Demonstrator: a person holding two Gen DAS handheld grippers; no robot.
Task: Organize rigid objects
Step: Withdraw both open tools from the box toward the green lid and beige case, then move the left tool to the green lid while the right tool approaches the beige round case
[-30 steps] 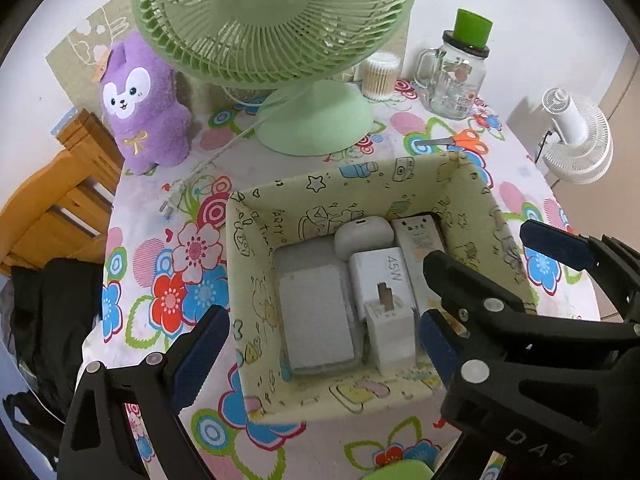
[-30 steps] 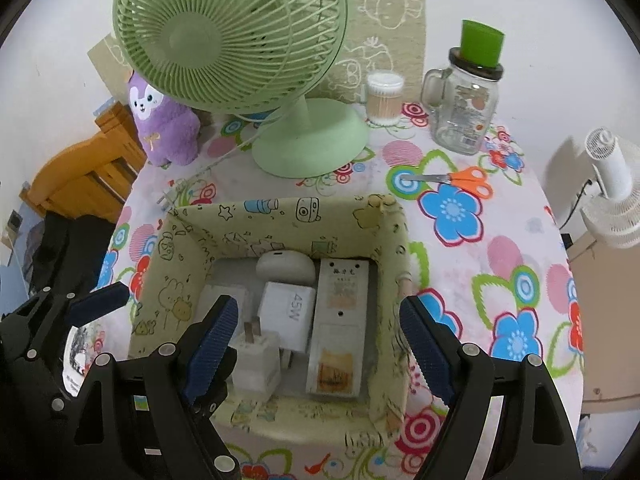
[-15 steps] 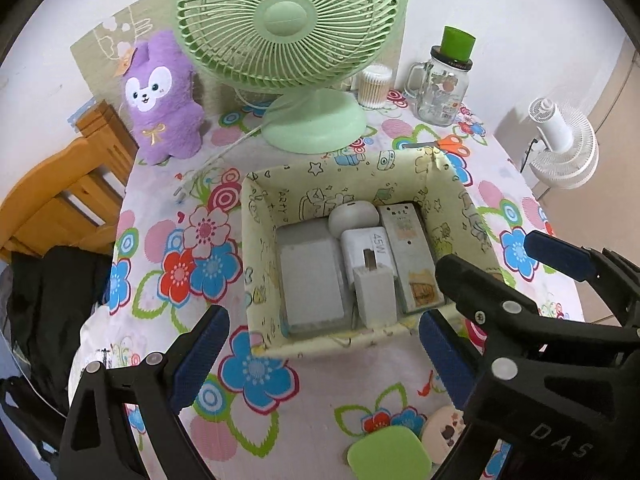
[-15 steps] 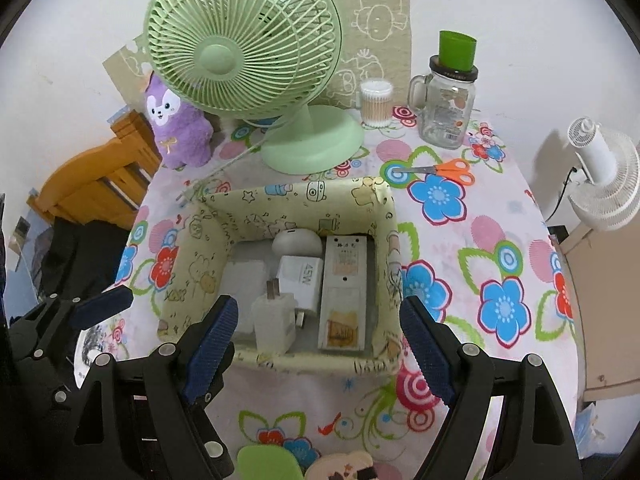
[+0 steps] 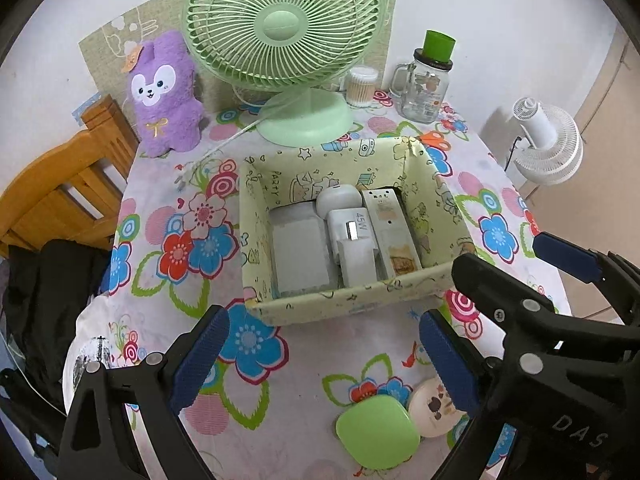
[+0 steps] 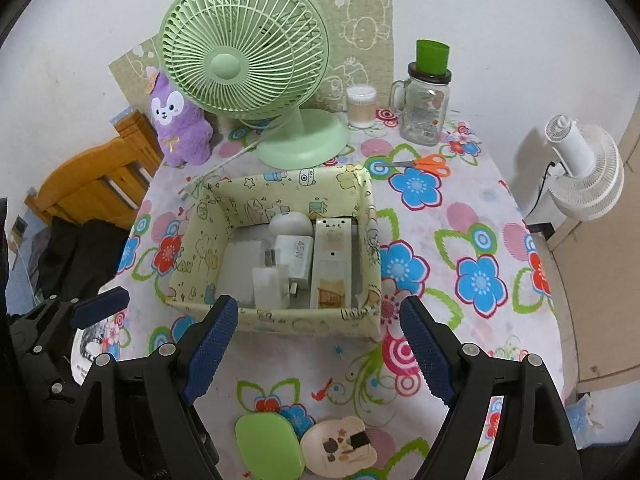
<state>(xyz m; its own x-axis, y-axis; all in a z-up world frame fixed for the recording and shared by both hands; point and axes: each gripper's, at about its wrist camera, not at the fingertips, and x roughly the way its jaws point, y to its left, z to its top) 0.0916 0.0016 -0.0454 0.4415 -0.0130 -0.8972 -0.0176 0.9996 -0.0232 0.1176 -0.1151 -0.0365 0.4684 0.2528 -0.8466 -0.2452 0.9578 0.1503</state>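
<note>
A yellow patterned fabric box sits mid-table. It holds a white power bank, a 45W charger, a small cube charger, an oval white case and a long white strip. On the near side of it lie a green rounded case and a round cream compact. My left gripper and right gripper hover side by side before the box, both open and empty.
Behind the box stand a green desk fan, a purple plush, a swab jar and a glass mug jar. Orange scissors lie back right. A wooden chair stands left, a white fan right.
Both grippers have drawn back and upward from over the box, which now lies ahead of the fingertips. The green case and the compact have come into view below.
</note>
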